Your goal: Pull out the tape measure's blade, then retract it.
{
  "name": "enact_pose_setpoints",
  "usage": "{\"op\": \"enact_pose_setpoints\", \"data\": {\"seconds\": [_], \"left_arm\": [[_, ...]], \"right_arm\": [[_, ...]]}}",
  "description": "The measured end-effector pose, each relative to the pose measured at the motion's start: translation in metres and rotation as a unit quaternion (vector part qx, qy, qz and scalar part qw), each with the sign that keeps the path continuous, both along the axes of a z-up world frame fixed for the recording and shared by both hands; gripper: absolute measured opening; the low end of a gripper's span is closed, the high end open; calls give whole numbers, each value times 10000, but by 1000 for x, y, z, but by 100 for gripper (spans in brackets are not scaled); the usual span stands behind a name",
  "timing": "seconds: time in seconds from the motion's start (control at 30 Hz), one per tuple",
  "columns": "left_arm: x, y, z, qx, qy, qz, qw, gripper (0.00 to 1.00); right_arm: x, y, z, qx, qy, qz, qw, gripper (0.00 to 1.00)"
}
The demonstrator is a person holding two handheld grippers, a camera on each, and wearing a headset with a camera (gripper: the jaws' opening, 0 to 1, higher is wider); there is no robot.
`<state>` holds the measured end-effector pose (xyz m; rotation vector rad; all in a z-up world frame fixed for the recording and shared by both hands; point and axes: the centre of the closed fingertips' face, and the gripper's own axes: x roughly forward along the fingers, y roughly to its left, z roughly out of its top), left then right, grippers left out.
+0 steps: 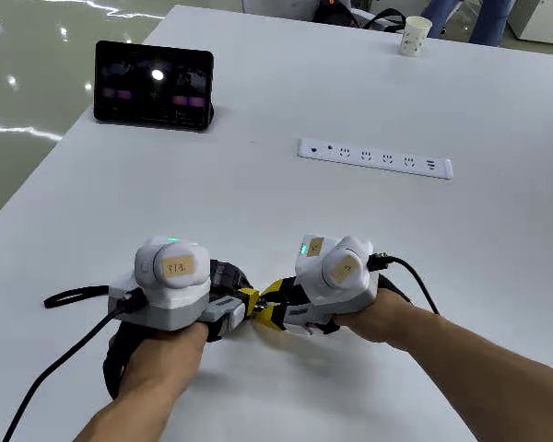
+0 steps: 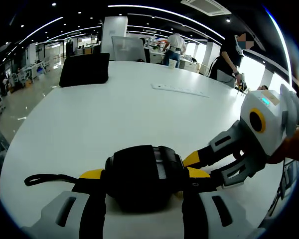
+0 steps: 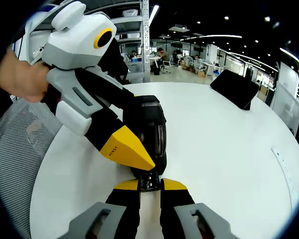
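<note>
A black tape measure (image 1: 227,275) lies low on the white table (image 1: 258,184), between my two grippers. My left gripper (image 2: 144,175) is shut on its case (image 2: 139,167), one yellow-tipped finger on each side. Its black wrist strap (image 2: 45,178) trails off to the left. From the right, my right gripper (image 3: 150,185) meets the case front and is shut on the blade's end hook (image 3: 149,179). Almost no blade shows outside the case. In the head view the left gripper (image 1: 232,296) and right gripper (image 1: 265,306) nearly touch at their tips.
A dark tablet (image 1: 153,85) stands at the far left of the table. A white power strip (image 1: 375,157) lies mid-right, and a paper cup (image 1: 414,36) stands at the far edge. Cables run back from both grippers. People stand beyond the table (image 2: 229,55).
</note>
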<state>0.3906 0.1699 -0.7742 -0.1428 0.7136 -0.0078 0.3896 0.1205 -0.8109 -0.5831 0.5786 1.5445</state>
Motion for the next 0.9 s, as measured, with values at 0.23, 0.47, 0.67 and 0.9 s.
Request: {"op": "enact_pose_setpoints", "data": {"seconds": [0.23, 0.47, 0.67, 0.9], "left_arm": [[1, 1, 0, -3, 3, 1, 10000, 57], [1, 0, -1, -5, 31, 11, 10000, 58], [1, 0, -2, 10, 40, -1, 10000, 59], [1, 0, -1, 13, 13, -2, 10000, 60]], "right_arm": [[1, 1, -2, -32, -37, 95, 9999, 12], [-2, 1, 0, -127, -178, 260, 9994, 13], [-2, 1, 0, -206, -213, 283, 9992, 13], [-3, 0, 1, -242, -178, 197, 9994, 13]]}}
